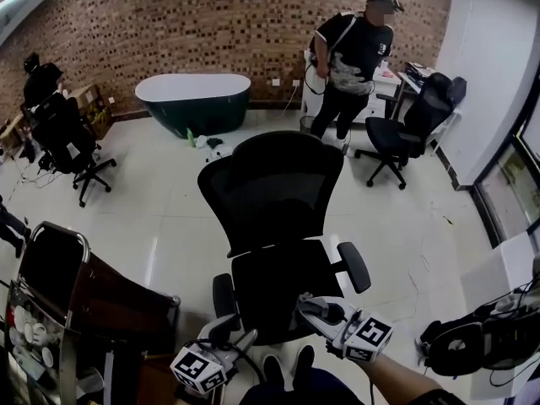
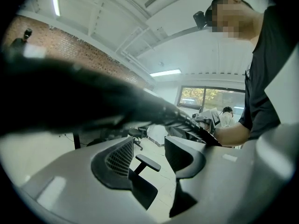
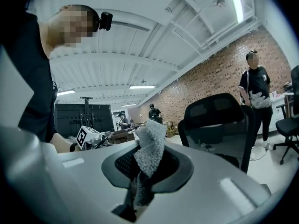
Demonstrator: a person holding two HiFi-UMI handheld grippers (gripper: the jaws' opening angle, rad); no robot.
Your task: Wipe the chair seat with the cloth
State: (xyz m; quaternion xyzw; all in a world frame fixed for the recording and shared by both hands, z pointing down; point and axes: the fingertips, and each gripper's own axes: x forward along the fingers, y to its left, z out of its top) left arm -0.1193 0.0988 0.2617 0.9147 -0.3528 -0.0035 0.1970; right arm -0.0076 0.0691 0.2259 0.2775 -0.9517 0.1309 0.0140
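A black mesh office chair [image 1: 274, 184] stands right in front of me, its seat [image 1: 274, 285] just beyond both grippers. My right gripper [image 1: 309, 305] hovers over the seat's front right corner. In the right gripper view it [image 3: 147, 168] is shut on a grey fluffy cloth [image 3: 150, 146] that sticks up between the jaws, with the chair's backrest [image 3: 217, 120] behind. My left gripper [image 1: 236, 337] is at the seat's front left corner. In the left gripper view it [image 2: 154, 171] stands open with nothing in it, and an armrest [image 2: 148, 162] shows through the gap.
A dark green bathtub [image 1: 194, 99] stands by the brick wall. A person [image 1: 350, 57] stands at the back right beside another office chair [image 1: 409, 129]. A third chair [image 1: 67, 137] is at the left. A brown cart [image 1: 101, 302] is close on my left, a black bag [image 1: 481, 344] on my right.
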